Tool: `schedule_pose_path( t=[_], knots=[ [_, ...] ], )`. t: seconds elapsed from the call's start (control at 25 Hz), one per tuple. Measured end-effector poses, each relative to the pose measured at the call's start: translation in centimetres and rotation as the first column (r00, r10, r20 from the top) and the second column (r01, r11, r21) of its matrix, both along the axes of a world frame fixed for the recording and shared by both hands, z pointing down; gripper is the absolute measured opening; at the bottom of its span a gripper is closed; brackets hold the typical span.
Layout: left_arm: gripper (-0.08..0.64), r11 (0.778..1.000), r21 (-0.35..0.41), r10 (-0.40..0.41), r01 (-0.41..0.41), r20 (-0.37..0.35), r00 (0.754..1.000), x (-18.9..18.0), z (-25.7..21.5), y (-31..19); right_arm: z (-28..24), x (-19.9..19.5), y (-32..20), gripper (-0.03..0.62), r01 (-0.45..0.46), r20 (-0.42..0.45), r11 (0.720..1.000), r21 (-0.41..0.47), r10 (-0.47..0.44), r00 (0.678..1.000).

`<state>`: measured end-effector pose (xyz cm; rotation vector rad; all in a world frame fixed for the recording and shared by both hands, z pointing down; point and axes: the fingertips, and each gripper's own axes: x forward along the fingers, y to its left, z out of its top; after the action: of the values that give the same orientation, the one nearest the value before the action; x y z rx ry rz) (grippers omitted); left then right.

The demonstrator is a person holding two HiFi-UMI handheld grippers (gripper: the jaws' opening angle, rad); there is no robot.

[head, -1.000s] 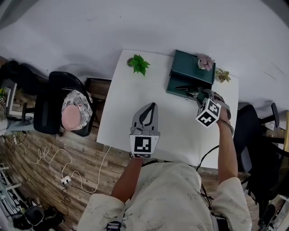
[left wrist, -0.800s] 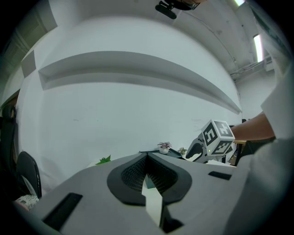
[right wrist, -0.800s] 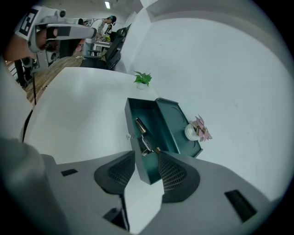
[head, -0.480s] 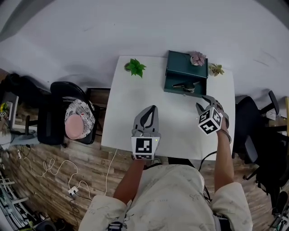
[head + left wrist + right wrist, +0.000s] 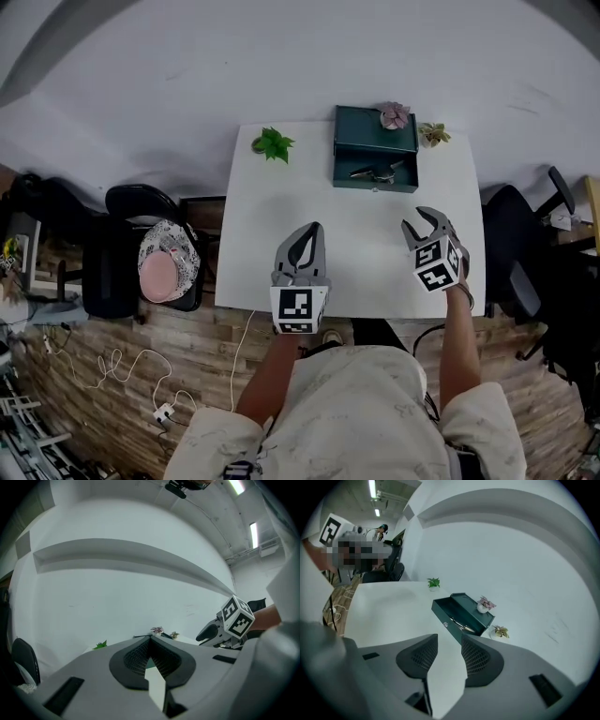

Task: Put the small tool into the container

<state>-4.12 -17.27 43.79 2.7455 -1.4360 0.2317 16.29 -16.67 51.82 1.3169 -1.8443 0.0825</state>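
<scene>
A dark green box (image 5: 375, 150) stands open at the table's far edge, with a small metal tool (image 5: 373, 172) lying inside it. My right gripper (image 5: 419, 219) hovers over the table's right side, well short of the box, open and empty. In the right gripper view the box (image 5: 461, 613) and the tool (image 5: 458, 624) lie ahead, beyond the parted right gripper (image 5: 449, 641). My left gripper (image 5: 314, 229) is over the table's near middle, shut with nothing held. The left gripper (image 5: 151, 639) shows its jaws pressed together in its own view.
The white table (image 5: 281, 244) carries a leafy green plant (image 5: 273, 144) at the far left. A pink potted plant (image 5: 394, 115) sits on the box's lid and a small pale plant (image 5: 432, 133) beside it. Black chairs (image 5: 131, 244) (image 5: 511, 248) stand on both sides.
My right gripper has drawn back from the box toward the table's near edge, leaving the tool inside. The left gripper has barely moved.
</scene>
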Motion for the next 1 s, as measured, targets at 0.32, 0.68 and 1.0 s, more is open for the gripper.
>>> schedule_pose_path(
  t=[0.32, 0.68, 1.0],
  knots=[
    [0.006, 1.000, 0.019, 0.014, -0.014, -0.007, 1.000, -0.7, -0.8, 1.2, -3.5, -0.7, 2.7, 0.172, -0.139, 0.227, 0.982, 0.126, 0.108, 0.968],
    [0.006, 0.999, 0.042, 0.028, -0.028, 0.001, 1.000, -1.5, -1.1, 3.0, -7.5, -0.9, 6.3, 0.172, -0.304, 0.404, 0.913, 0.271, 0.179, 0.897],
    [0.006, 0.995, 0.082, 0.048, -0.048, 0.006, 0.999, -1.6, -2.1, 4.8, -11.1, -0.7, 10.2, 0.172, -0.416, 0.514, 0.819, 0.395, 0.178, 0.839]
  ],
)
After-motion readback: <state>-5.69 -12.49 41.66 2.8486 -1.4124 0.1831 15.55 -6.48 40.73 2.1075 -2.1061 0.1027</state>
